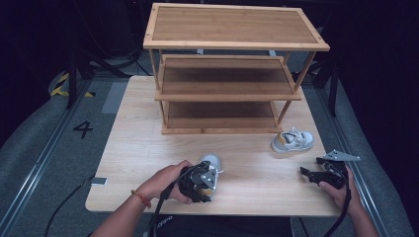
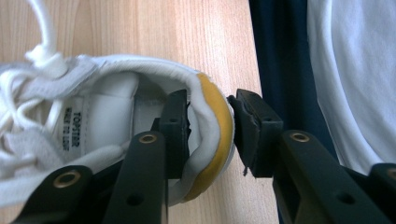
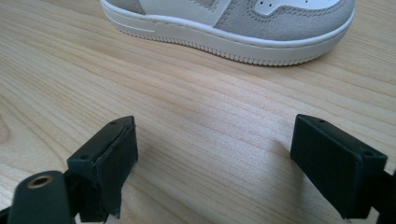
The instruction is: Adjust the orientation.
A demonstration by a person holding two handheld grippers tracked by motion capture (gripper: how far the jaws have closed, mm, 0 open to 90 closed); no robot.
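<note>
Two small white-and-grey sneakers lie on the wooden table (image 1: 138, 148). The near sneaker (image 1: 211, 161) lies close to the front edge. My left gripper (image 1: 205, 185) comes down on its heel. In the left gripper view one jaw is inside the sneaker (image 2: 93, 121) and the other presses the yellow heel tab (image 2: 219, 116) from outside, so the left gripper (image 2: 210, 112) is shut on the heel collar. The second sneaker (image 1: 292, 141) sits by the rack's right foot. My right gripper (image 1: 309, 174) hovers open near the table's right front, with the sneaker's side (image 3: 243, 28) ahead of its empty jaws (image 3: 215, 154).
A three-tier wooden shoe rack (image 1: 232, 24) stands at the back of the table, its shelves bare. A small grey tag (image 1: 99, 181) lies at the front left corner. The person's torso is just beyond the front edge. Dark floor surrounds the table.
</note>
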